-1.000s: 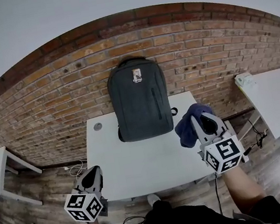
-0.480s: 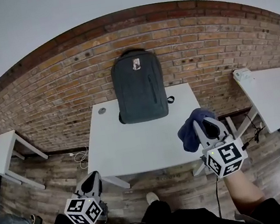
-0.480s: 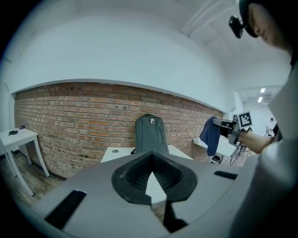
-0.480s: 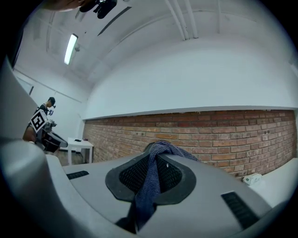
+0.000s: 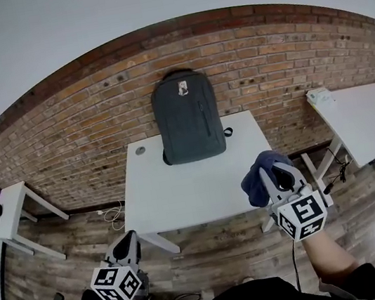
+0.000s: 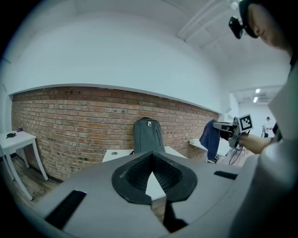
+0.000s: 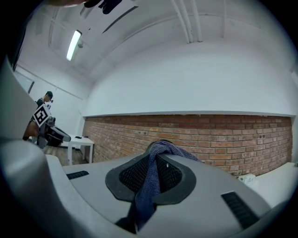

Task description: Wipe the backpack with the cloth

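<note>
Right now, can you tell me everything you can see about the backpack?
The backpack is dark grey and looks like fabric. It stands upright at the back of the white table, against the brick wall. It has a handle on top, a small light patch near the top, a long zipper down the front and a strap loop poking out low on one side. It looks closed. The cloth is not touching it.

The backpack (image 5: 187, 116) stands on the table (image 5: 180, 190), seemingly against the brick wall (image 5: 84, 127).
</note>
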Demonstrator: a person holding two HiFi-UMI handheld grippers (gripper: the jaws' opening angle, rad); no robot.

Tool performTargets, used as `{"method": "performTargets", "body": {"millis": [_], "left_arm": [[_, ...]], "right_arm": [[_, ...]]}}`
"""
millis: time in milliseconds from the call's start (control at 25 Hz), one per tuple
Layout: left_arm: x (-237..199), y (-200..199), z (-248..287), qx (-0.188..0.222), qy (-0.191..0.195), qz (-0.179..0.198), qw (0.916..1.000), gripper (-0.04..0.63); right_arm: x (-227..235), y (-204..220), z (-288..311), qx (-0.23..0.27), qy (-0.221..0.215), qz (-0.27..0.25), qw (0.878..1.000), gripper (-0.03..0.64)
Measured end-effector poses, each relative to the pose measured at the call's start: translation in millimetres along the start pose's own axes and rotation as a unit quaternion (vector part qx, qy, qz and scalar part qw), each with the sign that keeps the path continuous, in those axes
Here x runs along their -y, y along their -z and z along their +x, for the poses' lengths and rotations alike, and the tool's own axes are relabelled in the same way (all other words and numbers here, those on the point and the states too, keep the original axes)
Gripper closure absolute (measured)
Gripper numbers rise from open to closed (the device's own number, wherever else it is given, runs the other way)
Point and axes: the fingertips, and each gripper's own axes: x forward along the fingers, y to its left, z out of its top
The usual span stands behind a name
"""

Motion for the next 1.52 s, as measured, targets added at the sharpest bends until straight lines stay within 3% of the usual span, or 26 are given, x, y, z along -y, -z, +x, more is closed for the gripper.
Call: {"method": "performTargets", "body": {"millis": [720,960,1280,1520], "left_arm": [[-58,50,-135,-0.016,0.036,-0.014,0.9991,0.598],[-68,45,-156,-0.013,0.059,-0.006,0.9981,0.598],[-64,43,-178,-0.012,0.065,-0.003,0.9978,0.598],[-24,40,-190,-0.002,0.062,-0.008,0.9980,0.598]], "right_arm": [[-138,-24,-111,-0.003,0.050,0.013,0.999,0.581],[-160,-36,-137,0.001,0.082,0.019,0.996,0.581],[-174,-46,-158,0.001,0.085,0.020,0.996,0.581],[-158,-53,-191,0.003,0.073,0.014,0.997,0.581]]}}
